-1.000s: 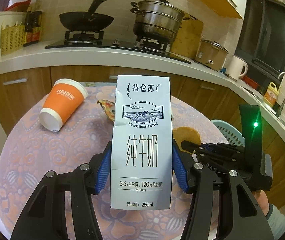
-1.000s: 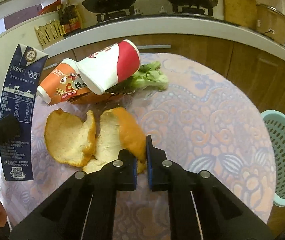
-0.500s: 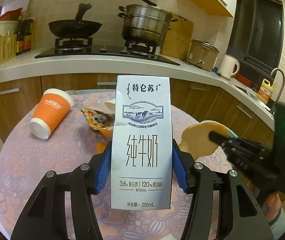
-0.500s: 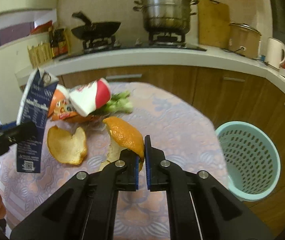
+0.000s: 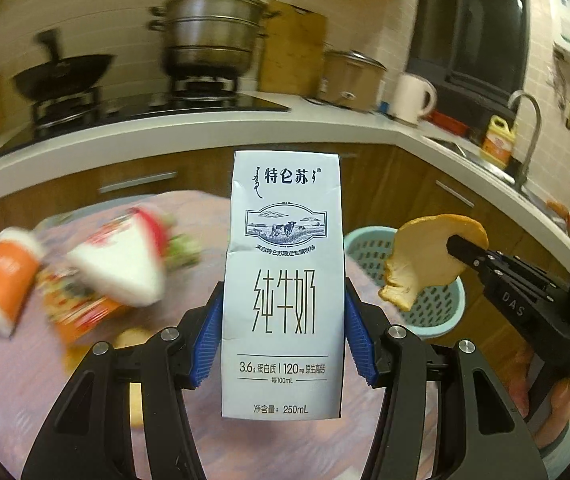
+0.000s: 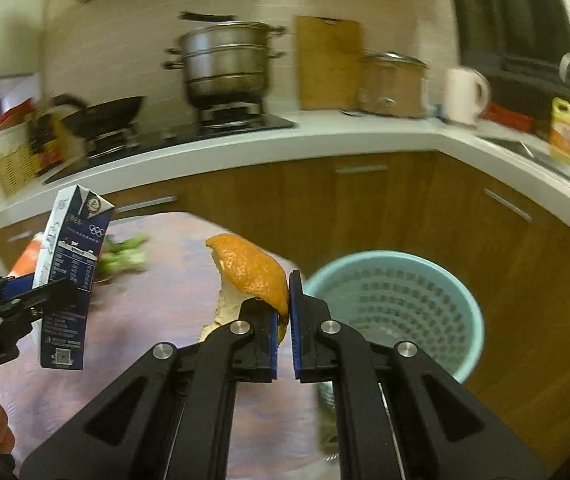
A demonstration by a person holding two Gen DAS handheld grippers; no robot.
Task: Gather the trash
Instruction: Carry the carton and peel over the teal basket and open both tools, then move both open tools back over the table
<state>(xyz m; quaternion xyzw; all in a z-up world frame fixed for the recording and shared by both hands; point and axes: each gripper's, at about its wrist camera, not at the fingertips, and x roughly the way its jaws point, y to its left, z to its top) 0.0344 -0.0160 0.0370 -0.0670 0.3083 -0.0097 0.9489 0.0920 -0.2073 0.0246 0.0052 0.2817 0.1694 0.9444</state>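
The left tongs (image 5: 283,336) pinch an upright milk carton (image 5: 283,280) between blue pads; the right tongs (image 6: 283,320) clamp an orange peel (image 6: 251,270) — both held above the tabletop (image 6: 165,280). A teal basket (image 6: 397,304) stands at 3 o'clock of the peel; cups (image 5: 121,260) lie at 9 o'clock of the carton.

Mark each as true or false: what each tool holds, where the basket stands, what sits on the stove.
1. The left tool grips a milk carton upright. True.
2. The right tool is empty. False: it pinches an orange peel.
3. The blue basket sits on the table. False: it stands beside it, lower down.
4. A steel steamer pot sits on the stove. True.
5. The peel is already in the basket. False: the tool holds it.
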